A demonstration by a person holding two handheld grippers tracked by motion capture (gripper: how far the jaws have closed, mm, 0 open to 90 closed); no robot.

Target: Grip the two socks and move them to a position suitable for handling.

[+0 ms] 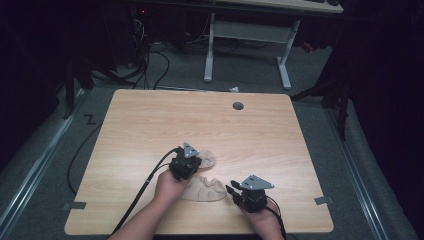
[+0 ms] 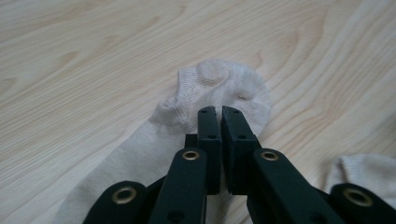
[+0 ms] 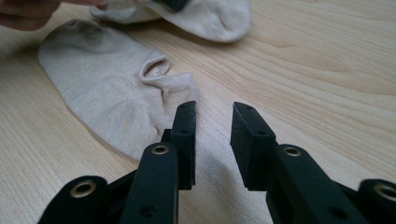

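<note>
At a pale wooden table (image 1: pixel 150 120), a person's left gripper (image 1: pixel 187 163) presses down on a beige ankle sock (image 2: pixel 219 88), its jaws drawn nearly together over the fabric by the sock's ribbed opening; whether cloth is pinched between them cannot be told. Just beside it, nearer the table's front edge, a second beige sock (image 3: pixel 107 93) lies flat with its cuff rumpled. To the right, the right gripper (image 3: pixel 214 140) hovers at that sock's edge, jaws parted and holding nothing.
</note>
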